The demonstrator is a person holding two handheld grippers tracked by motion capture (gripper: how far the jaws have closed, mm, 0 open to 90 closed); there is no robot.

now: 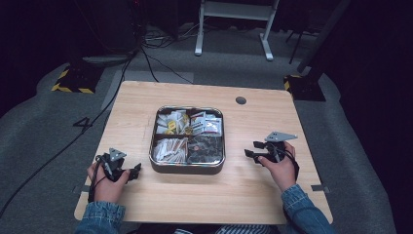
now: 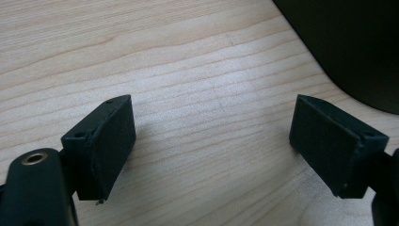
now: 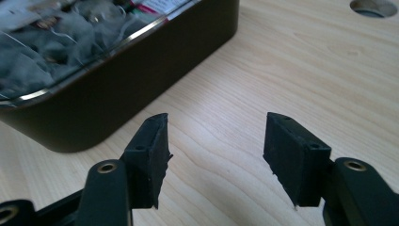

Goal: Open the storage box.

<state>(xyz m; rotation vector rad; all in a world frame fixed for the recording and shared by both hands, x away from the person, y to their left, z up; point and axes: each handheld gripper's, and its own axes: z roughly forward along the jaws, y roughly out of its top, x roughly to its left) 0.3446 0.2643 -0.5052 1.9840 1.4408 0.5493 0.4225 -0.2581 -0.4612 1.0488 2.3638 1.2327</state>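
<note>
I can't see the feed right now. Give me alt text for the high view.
A square metal tray split into four compartments of packets sits mid-table. The left gripper and right gripper flank it, each in a hand with denim cuffs, jaws apart and empty, pointing toward the tray.

left tool (image 1: 130,171): black two-jaw tool, jaws wide apart, nothing between, held low in left hand (image 1: 108,187) | right tool (image 1: 253,149): black two-jaw tool, jaws partly apart, empty, in right hand (image 1: 281,168) | both forearms in denim sleeves
</note>
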